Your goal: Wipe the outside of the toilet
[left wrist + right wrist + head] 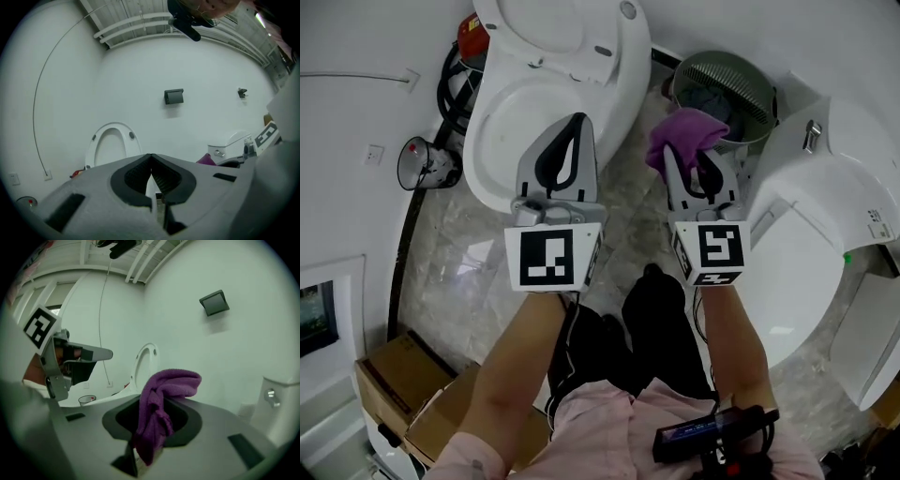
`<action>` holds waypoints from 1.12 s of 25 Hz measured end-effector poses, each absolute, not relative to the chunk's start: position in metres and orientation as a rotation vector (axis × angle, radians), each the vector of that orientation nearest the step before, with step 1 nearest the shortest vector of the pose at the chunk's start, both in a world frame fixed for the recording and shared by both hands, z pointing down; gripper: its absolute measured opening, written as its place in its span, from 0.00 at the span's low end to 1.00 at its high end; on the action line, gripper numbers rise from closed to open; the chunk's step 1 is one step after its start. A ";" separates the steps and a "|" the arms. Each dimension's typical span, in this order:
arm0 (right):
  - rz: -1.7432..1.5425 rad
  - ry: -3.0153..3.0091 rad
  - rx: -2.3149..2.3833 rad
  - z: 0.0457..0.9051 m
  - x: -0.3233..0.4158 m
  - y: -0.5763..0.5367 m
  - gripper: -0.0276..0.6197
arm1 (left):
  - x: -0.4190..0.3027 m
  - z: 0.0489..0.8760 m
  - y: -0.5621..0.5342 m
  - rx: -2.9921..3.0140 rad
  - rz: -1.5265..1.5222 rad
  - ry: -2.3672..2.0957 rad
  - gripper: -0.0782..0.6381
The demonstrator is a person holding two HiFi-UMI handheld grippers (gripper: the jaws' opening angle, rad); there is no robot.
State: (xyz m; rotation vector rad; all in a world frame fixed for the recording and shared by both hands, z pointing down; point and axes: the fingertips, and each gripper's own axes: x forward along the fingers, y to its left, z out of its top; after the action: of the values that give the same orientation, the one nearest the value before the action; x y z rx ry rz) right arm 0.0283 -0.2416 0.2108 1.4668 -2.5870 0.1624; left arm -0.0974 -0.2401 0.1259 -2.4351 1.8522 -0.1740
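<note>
The toilet (502,122) stands against the white wall at upper left in the head view, its lid and seat raised and its bowl open. The left gripper (577,127) hovers over the bowl's near rim, jaws pressed together with nothing between them. Just to its right, the right gripper (692,161) has its jaws clenched on a purple cloth (684,134), which bunches above the tips.

Beyond the cloth sits a round green bin (759,103) with a bluish cloth (708,101) lying inside. A second toilet (806,244), lid down, stands at right. A small wire basket (427,164) sits on the floor left of the first toilet, with something red in it, and cardboard boxes (394,384) lie at lower left.

Only the gripper views show the wall higher up, where a dark box (174,96) is mounted. The right gripper view shows the cloth (161,404) hanging down between the jaws.
</note>
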 end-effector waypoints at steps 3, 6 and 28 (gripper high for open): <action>0.180 -2.578 1.461 0.266 0.025 -0.237 0.21 | -0.097 0.165 -0.237 -2.444 -0.146 1.850 0.12; 0.184 -2.584 1.447 0.316 0.022 -0.237 0.21 | -0.093 0.199 -0.232 -2.430 -0.125 1.838 0.12; -0.026 -2.621 1.477 0.417 0.021 -0.249 0.22 | -0.091 0.283 -0.204 -2.363 -0.005 1.763 0.12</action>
State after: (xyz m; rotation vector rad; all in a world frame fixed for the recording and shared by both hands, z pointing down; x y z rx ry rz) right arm 0.0214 -0.2490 0.4167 1.4767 -2.6214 -0.0260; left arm -0.0910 -0.2041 0.2828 -2.3635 1.7627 -0.0045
